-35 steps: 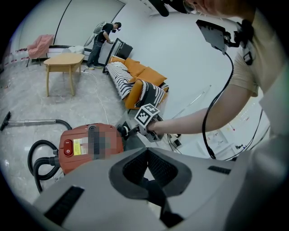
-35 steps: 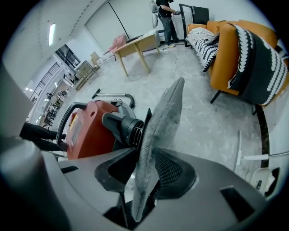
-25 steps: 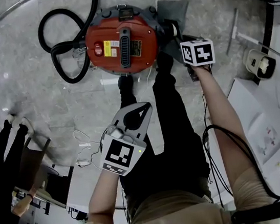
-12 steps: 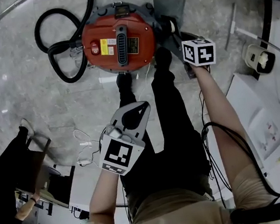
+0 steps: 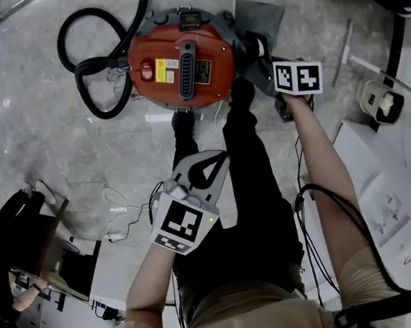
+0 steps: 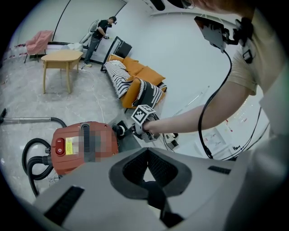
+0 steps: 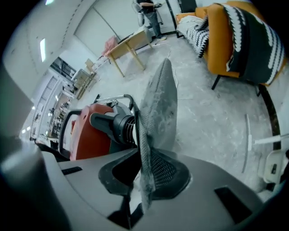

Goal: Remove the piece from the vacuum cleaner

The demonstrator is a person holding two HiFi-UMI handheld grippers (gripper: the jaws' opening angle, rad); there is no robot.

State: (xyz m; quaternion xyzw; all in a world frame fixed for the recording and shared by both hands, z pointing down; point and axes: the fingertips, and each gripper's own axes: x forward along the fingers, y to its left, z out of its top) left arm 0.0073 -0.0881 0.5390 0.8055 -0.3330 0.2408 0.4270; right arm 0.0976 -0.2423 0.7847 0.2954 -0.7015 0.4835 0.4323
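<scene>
The right tongs (image 7: pixel 144 155) pinch the edge of a flat grey dusty fabric piece (image 7: pixel 158 103) just beside the black ribbed port (image 7: pixel 122 128) of the round red vacuum cleaner (image 5: pixel 181 68) on the marble floor (image 5: pixel 25 124), while the left tongs (image 6: pixel 146 151) hang pressed together and empty, well apart from it.

open floor (image 5: pixel 29 154) left, hose (image 5: pixel 110 115) beside vacuum (image 5: pixel 179 57)

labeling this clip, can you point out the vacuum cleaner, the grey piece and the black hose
vacuum cleaner (image 5: pixel 182 60), head view, black handle on its red lid
grey piece (image 7: pixel 158 103), right gripper view, flat dusty face above the jaws
black hose (image 5: pixel 110 114), head view, bottom of the loop
</scene>
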